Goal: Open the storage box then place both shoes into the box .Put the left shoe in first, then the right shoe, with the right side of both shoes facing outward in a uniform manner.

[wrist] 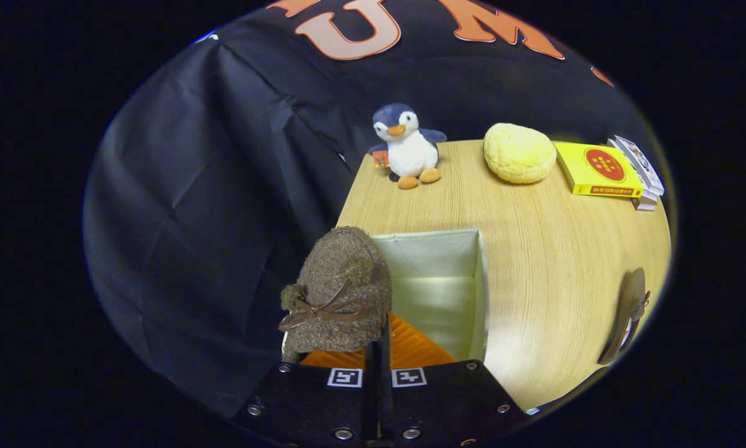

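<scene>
A brown fuzzy shoe with a bow and pom-poms hangs over the left rim of the open storage box. My gripper is shut on the shoe's edge, its fingers nearly together. The shoe's toe points away from me, toward the far side of the box. The box's pale lining shows, and I see nothing lying in the part that is visible. A second brown shoe lies on the wooden table, well to the right of the box.
Beyond the box, at the table's far edge, stand a plush penguin, a yellow bun-shaped cushion and a yellow book on a small stack. The box sits at the table's left edge, with black cloth wall beyond it.
</scene>
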`<state>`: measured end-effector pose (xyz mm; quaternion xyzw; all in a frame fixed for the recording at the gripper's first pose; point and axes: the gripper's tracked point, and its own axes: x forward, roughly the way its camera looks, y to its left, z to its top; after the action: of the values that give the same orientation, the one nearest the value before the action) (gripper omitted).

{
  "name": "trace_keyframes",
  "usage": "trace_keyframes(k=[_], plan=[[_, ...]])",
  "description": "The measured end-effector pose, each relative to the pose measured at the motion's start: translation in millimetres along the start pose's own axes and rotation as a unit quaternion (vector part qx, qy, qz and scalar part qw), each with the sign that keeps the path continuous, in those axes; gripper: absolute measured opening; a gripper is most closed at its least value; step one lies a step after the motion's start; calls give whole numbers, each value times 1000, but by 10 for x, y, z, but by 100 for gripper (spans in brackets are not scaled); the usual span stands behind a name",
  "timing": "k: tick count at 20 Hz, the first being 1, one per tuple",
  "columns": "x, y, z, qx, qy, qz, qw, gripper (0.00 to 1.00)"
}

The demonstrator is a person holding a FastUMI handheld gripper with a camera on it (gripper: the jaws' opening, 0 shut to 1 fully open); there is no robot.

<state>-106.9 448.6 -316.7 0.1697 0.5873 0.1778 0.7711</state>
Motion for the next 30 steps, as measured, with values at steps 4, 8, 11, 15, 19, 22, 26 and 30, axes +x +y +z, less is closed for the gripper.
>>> trace_keyframes(k=[4,8,11,15,19,22,26,30], plan=[[310,46,-224,7,28,-21,999,3],[637,-31,-408,16,54,-62,996,3],[794,-74,-596,36,98,-77,992,3],[954,-19,-800,0,145,-53,988,6],[847,-51,-817,-11,151,-37,988,41],[756,-188,-750,-20,140,-37,989,60],[586,-333,-711,-27,129,-36,991,66],[412,-416,-635,-17,119,-14,993,67]])
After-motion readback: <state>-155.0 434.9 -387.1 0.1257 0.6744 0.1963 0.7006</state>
